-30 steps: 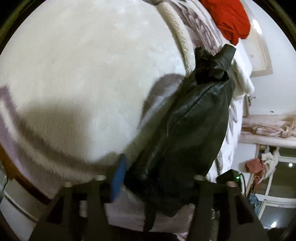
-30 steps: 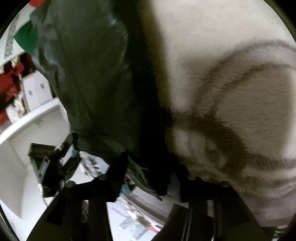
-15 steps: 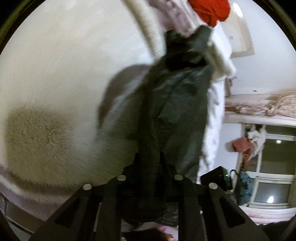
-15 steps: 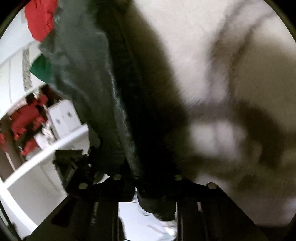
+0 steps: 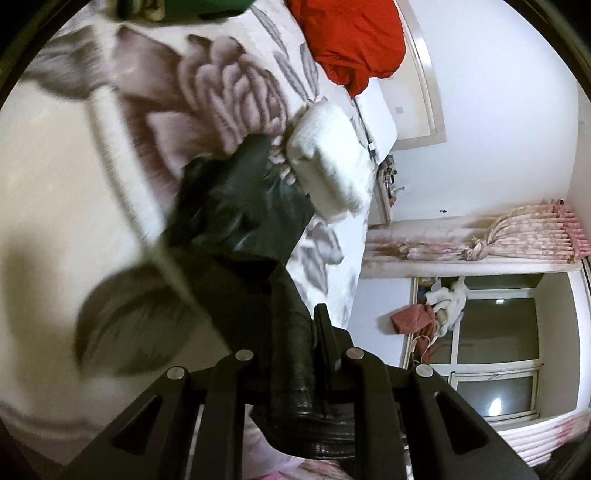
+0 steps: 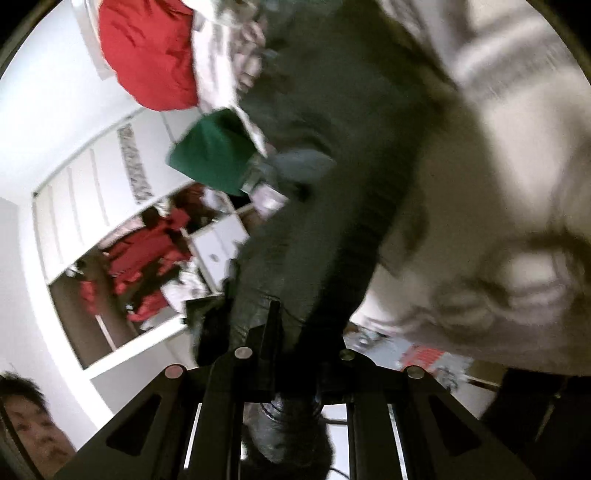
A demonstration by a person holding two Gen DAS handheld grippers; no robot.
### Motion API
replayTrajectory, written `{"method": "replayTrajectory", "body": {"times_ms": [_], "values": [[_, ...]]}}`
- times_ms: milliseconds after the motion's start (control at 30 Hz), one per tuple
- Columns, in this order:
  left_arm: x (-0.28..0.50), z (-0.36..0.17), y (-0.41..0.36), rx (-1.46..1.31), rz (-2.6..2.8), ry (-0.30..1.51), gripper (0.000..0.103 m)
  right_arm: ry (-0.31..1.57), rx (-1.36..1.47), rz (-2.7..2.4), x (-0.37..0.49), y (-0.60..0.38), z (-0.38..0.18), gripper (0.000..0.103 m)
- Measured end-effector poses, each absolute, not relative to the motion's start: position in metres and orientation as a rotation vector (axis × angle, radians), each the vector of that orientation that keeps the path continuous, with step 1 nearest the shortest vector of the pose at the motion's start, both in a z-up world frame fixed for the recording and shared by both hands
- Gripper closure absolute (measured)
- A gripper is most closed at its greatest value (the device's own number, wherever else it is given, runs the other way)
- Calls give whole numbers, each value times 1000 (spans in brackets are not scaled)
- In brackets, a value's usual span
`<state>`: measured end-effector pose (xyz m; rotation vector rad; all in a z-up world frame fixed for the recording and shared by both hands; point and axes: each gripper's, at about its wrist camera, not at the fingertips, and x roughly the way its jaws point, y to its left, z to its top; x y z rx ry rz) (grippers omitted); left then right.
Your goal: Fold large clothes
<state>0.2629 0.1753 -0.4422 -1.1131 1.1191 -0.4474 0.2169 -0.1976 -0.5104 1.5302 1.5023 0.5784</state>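
Observation:
A black leather garment (image 5: 236,206) lies across the fuzzy white bed blanket (image 5: 55,184) with its grey flower print. My left gripper (image 5: 299,325) is shut on the garment's near hem, and the leather bunches thick between the fingers. In the right wrist view the same garment (image 6: 332,147) runs blurred from the top down into my right gripper (image 6: 295,332). That gripper's jaws are closing, with the leather pinched between them. The near end hangs lifted off the blanket (image 6: 517,166).
A red garment (image 5: 351,37) and a green one (image 5: 184,7) lie at the far end of the bed, next to a folded white blanket (image 5: 328,166). A window (image 5: 495,332) and curtain (image 5: 517,240) stand right. An open wardrobe (image 6: 140,266) and a person's head (image 6: 29,424) are left.
Both grippers went from open around the garment's edge to shut on it. Both then rose and tilted up, drawing the leather off the blanket.

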Motion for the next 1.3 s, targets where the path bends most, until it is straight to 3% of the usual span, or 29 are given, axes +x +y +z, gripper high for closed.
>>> {"method": "replayTrajectory", "body": {"times_ms": [267, 633, 767, 933, 1067, 1300], "values": [[357, -461, 157, -1107, -424, 1098, 89, 1447, 1523, 602, 348, -233, -518, 90], [482, -545, 140, -1138, -316, 1200, 88, 1485, 1569, 508, 503, -245, -615, 91], [497, -550, 142, -1157, -278, 1257, 86, 1554, 1646, 505, 533, -244, -644, 90], [459, -523, 160, -1175, -312, 1214, 86, 1549, 1432, 571, 527, -226, -593, 90], [378, -517, 178, -1223, -271, 1225, 85, 1669, 1354, 592, 456, -199, -569, 89], [210, -540, 200, -1149, -64, 1438, 77, 1984, 1273, 599, 302, -159, -601, 86]]}}
